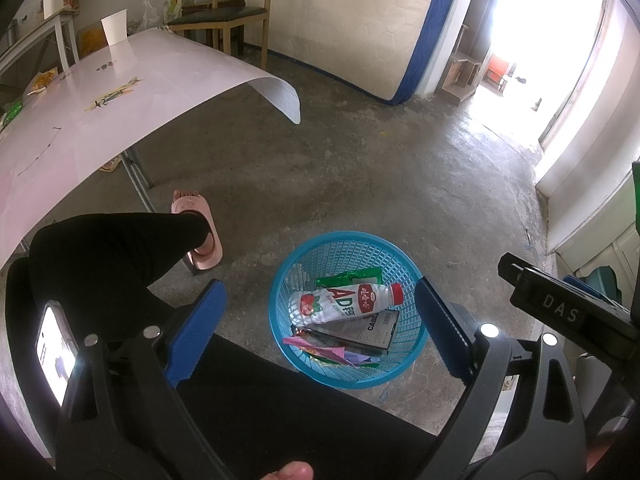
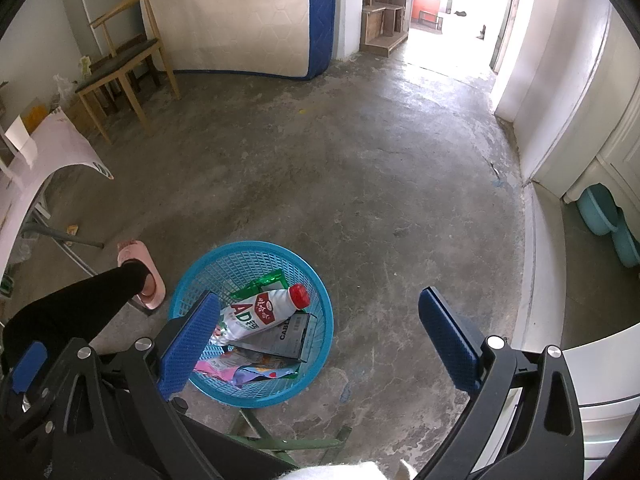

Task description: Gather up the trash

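Both tongs hung wide open and held nothing: the left tongs [image 1: 320, 328] straight above the blue mesh basket [image 1: 280, 280], the right tongs [image 2: 320, 328] just to its right over bare concrete. The basket stood on the floor, holding a white drink bottle with a red cap [image 1: 344, 302] lying across a dark box [image 1: 374, 332], a green wrapper [image 1: 348, 278] and pink wrappers [image 1: 320, 348]. Farther off, a paper cup [image 1: 115, 27] stood on the desk [image 1: 140, 92], a snack wrapper [image 1: 114, 94] nearer on it.
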A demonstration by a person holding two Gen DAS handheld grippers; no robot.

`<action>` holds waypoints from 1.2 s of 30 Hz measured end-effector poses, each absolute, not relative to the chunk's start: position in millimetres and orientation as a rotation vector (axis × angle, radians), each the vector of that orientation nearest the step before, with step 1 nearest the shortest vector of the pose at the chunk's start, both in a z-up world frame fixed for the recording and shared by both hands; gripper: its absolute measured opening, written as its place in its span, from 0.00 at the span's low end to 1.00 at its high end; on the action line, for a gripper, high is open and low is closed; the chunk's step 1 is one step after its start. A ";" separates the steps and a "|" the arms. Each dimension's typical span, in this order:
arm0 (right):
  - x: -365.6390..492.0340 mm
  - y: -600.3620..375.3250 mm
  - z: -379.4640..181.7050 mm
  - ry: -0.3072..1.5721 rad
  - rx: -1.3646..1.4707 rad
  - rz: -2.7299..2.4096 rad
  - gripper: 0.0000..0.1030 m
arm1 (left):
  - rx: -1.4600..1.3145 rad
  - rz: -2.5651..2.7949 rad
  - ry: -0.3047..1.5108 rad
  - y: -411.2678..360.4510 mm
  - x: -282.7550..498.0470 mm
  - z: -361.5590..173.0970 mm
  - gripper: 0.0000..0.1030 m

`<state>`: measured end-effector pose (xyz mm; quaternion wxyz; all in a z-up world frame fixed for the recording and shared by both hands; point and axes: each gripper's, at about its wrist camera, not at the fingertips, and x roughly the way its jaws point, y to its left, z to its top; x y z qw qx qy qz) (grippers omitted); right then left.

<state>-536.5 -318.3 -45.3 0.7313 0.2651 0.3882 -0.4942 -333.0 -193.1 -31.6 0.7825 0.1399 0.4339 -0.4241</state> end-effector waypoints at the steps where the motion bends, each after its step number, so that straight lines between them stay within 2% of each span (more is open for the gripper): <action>1: -535.9 -317.6 -46.6 0.856 0.586 -1.087 0.94 | 0.302 -0.915 0.937 -193.2 -332.9 -32.0 0.88; 36: -534.9 -317.9 -47.8 0.859 0.591 -1.088 0.94 | 0.302 -0.916 0.939 -192.4 -334.1 -32.3 0.88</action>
